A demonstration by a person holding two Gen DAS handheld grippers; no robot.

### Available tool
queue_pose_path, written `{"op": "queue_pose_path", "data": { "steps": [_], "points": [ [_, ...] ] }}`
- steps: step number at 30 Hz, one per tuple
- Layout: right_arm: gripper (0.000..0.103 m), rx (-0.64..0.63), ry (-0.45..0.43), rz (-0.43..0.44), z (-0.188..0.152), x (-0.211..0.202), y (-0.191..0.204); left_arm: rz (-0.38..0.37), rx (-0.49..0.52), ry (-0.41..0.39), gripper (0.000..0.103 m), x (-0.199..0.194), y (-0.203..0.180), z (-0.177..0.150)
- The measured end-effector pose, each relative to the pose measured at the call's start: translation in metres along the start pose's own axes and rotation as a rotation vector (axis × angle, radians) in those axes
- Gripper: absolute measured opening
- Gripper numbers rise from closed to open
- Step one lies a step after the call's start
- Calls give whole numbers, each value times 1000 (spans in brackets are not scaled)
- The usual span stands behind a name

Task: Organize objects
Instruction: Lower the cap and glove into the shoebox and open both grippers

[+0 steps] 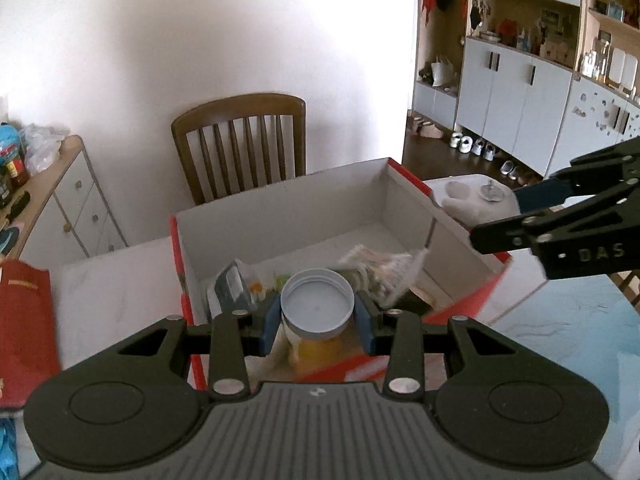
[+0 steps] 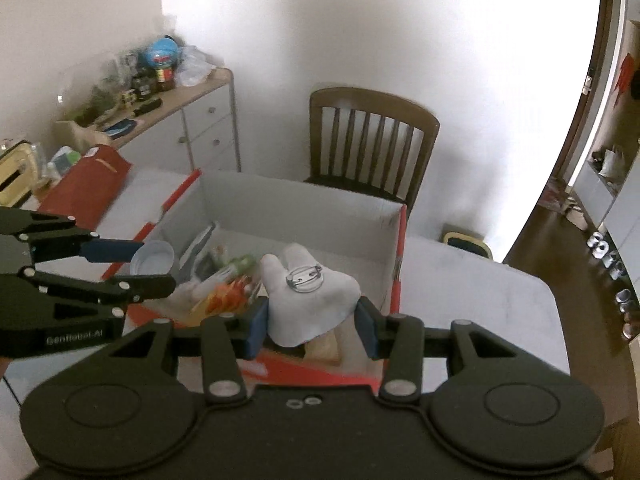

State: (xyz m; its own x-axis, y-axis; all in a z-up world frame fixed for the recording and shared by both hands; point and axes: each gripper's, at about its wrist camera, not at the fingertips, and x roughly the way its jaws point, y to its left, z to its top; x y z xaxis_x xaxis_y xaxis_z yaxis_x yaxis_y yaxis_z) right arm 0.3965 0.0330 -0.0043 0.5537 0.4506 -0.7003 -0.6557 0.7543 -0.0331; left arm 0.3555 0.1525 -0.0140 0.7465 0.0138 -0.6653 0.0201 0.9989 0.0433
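With your left tongs [image 1: 317,316] clamped on the white-capped jar [image 1: 317,305] and your right tongs [image 2: 311,322] pinching the white hand-shaped plush [image 2: 310,294], both over the red box [image 2: 394,276], you did best lowering each into clear space before releasing.

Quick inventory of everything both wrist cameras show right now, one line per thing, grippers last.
box: one, red outside, white inside, open on the table
packets: several, mixed colours, loose in the box; exact count unclear
jar: one, white lid, yellowish body, in the left gripper
plush badge: one, white with a metal pin, in the right gripper
table: one, pale, under the box
chair: one, brown wood, behind the table
red bag: one, at the table's left edge
sideboard: one, white, cluttered top
left gripper: black, blue pads, shut on the jar
right gripper: black, blue pads, shut on the plush badge
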Motion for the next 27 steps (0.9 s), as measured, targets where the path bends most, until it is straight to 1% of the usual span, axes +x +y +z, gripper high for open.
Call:
{"op": "queue_pose_path", "data": {
  "steps": [3, 8, 13, 17, 21, 27],
  "points": [
    [45, -17, -7, -44, 8, 19, 1, 14, 13, 11, 38, 16, 1, 8],
    [45, -7, 21, -49, 18, 48, 0, 33, 4, 40, 38, 44, 5, 17],
    [45, -9, 54, -73, 24, 73, -1, 33, -40, 93, 38, 77, 14, 21],
    [45, 4, 81, -59, 24, 92, -2, 40, -50, 127, 38, 99, 19, 20],
    [45, -3, 115, -53, 21, 107, 0, 23, -52, 173, 38, 118, 21, 18],
    [46, -3, 141, -46, 17, 119, -1, 13, -34, 223, 38, 135, 18, 14]
  ]
}}
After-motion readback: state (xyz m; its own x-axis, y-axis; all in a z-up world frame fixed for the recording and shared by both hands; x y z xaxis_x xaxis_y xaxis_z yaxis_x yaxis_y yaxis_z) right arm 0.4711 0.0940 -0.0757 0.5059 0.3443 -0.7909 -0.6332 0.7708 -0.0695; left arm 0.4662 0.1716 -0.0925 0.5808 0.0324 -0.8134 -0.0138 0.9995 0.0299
